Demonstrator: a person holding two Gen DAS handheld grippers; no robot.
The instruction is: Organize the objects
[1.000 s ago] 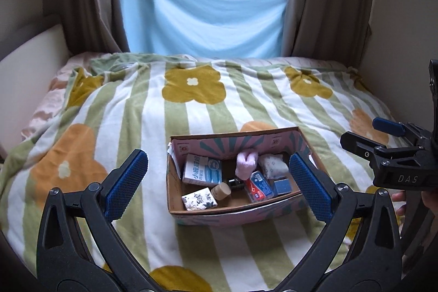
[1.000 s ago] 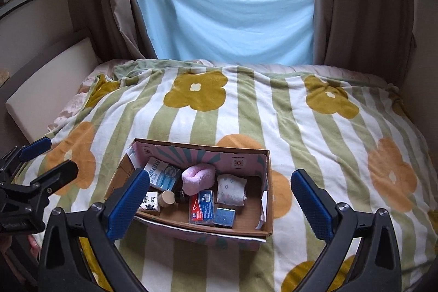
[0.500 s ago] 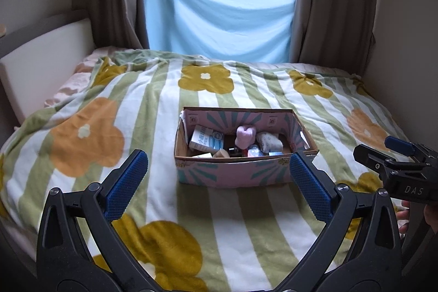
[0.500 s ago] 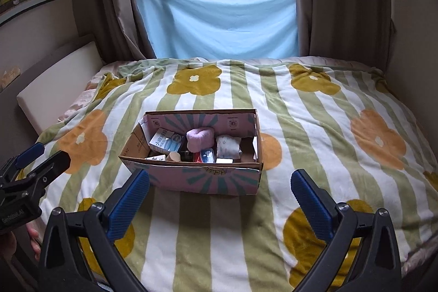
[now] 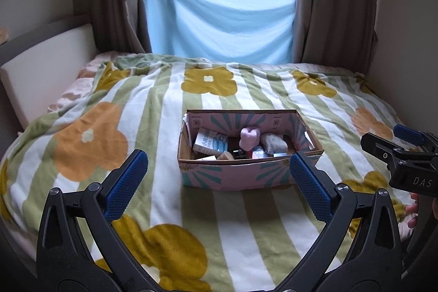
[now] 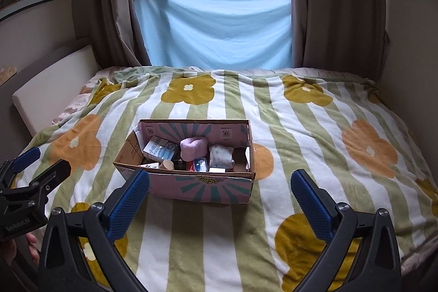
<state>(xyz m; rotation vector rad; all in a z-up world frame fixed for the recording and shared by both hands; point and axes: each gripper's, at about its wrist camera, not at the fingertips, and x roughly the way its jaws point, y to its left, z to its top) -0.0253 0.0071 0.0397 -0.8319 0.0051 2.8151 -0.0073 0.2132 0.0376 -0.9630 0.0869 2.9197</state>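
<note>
A pink and teal cardboard box (image 5: pixel 235 175) (image 6: pixel 202 189) sits on the bed and holds several small items: a white and blue carton (image 5: pixel 210 142) (image 6: pixel 160 151), a pink plush (image 5: pixel 249 137) (image 6: pixel 193 147), a white patterned roll (image 5: pixel 273 141) (image 6: pixel 221 155) and a cork-coloured cap (image 5: pixel 225 155). My left gripper (image 5: pixel 219 182) is open and empty, held back from the box near the bed's front. My right gripper (image 6: pixel 220 194) is open and empty, also short of the box. Each gripper shows at the edge of the other's view.
The bed carries a striped green and white blanket (image 6: pixel 301 127) with yellow and orange flowers. A white headboard pad (image 5: pixel 41 75) lines the left side. A blue cloth (image 6: pixel 216 26) hangs over the window between brown curtains. A wall stands close on the right.
Both grippers have drawn back and lower from above the box toward the bed's front edge, so the box now looks farther off. Both stayed open and empty.
</note>
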